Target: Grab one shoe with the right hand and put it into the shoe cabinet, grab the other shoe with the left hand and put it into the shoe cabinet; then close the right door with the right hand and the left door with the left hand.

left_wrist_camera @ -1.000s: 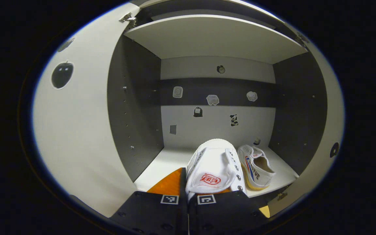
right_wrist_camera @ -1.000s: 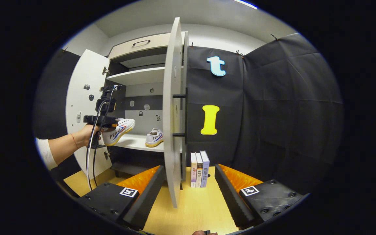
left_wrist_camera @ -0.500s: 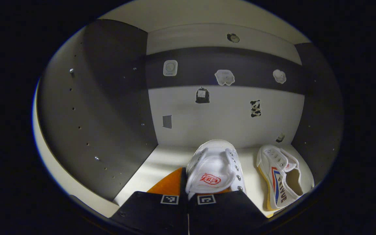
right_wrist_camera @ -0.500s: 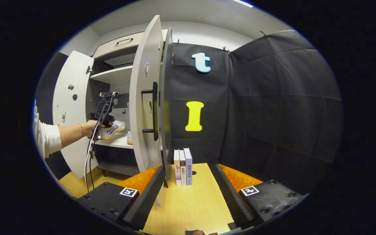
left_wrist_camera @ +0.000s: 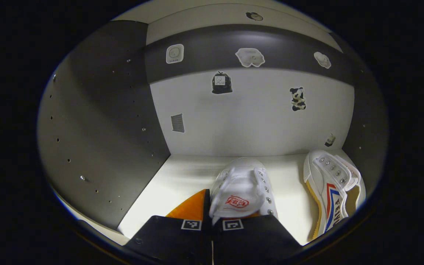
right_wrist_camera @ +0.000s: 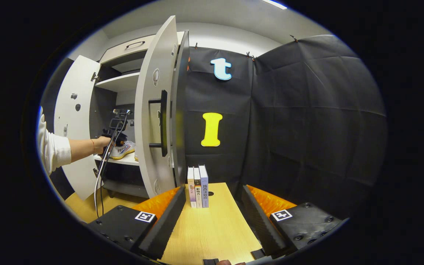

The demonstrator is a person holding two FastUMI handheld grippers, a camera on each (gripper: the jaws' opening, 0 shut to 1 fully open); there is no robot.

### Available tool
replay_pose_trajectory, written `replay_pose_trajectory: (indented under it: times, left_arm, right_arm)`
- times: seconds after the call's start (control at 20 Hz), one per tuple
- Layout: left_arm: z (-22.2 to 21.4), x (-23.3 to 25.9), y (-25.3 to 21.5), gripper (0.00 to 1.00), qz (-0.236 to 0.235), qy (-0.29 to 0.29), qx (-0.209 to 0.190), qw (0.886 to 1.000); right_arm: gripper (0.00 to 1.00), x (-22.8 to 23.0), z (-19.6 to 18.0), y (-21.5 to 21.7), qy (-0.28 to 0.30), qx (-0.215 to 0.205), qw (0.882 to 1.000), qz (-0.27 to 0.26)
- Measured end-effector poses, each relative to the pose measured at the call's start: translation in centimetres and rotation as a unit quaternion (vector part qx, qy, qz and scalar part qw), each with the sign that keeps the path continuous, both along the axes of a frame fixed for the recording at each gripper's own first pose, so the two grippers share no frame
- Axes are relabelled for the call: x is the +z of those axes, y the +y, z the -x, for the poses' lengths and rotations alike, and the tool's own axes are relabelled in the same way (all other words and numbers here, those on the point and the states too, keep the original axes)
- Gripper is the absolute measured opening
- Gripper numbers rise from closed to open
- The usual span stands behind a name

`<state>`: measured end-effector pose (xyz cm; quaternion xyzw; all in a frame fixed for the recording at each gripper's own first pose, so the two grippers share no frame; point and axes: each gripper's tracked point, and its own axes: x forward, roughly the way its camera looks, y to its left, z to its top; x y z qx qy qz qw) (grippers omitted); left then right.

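Note:
In the left gripper view, my left gripper (left_wrist_camera: 212, 218) is shut on the heel end of a white canvas shoe (left_wrist_camera: 240, 189), deep inside the cabinet and low over its white shelf (left_wrist_camera: 182, 178). Whether the sole touches the shelf I cannot tell. The second white shoe (left_wrist_camera: 330, 189), with red and blue stripes, lies on the shelf to the right. In the right gripper view, my right gripper (right_wrist_camera: 210, 217) stands open over the wooden table (right_wrist_camera: 215, 232), holding nothing. Farther off, a hand holds the left gripper (right_wrist_camera: 115, 133) with its shoe (right_wrist_camera: 123, 150) inside the cabinet.
Both cabinet doors are open: the right door (right_wrist_camera: 149, 121) with its dark handle (right_wrist_camera: 163, 123) stands just left of my right gripper, and the left door (right_wrist_camera: 66, 121) is beyond. Three books (right_wrist_camera: 197, 182) stand upright on the table by the black cloth wall.
My left gripper has carried the shoe deeper into the cabinet and lower toward the shelf. My right gripper has shifted, so the right door's outer face and handle now show.

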<state>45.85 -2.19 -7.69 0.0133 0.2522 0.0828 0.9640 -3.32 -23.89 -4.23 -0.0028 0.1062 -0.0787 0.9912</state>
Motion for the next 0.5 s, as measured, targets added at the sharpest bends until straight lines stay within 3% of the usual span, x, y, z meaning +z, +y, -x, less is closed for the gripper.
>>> replay_pose_trajectory:
  times: [0.15, 0.5]
  left_arm:
    - [0.2, -0.4, 0.4, 0.06, -0.009, 0.007, 0.014, 1.0]
    - [1.2, 0.1, 0.4, 0.07, 0.023, -0.014, 0.011, 1.0]
  right_arm:
    - [0.98, -0.3, 0.1, 0.0, 0.003, -0.002, 1.0, -0.006]
    - [0.98, -0.2, 0.8, -0.1, 0.003, -0.004, 1.0, -0.016]
